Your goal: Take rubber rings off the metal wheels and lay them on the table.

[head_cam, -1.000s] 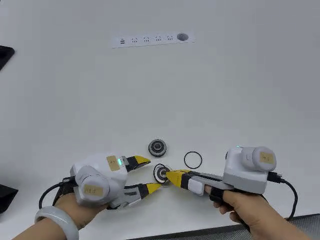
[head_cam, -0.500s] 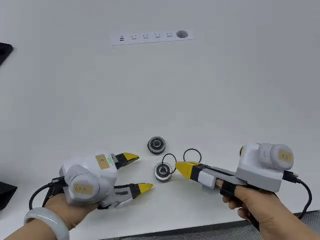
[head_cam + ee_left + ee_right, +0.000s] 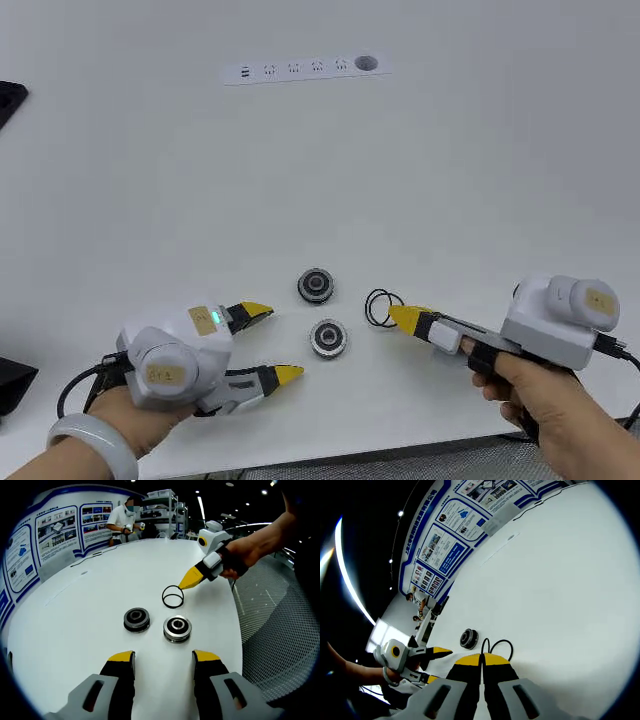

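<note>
Right claw shut tight, pinching rubber ring at its tips. Left claw wide open, holding nothing. Near wheel at its 3 o'clock, silver rim showing; far wheel at 12 o'clock from that, dark-rimmed. Both flat on white worktop.

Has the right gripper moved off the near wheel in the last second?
Yes. The right gripper pulled rightward, away from the near wheel, shut on a rubber ring.
</note>
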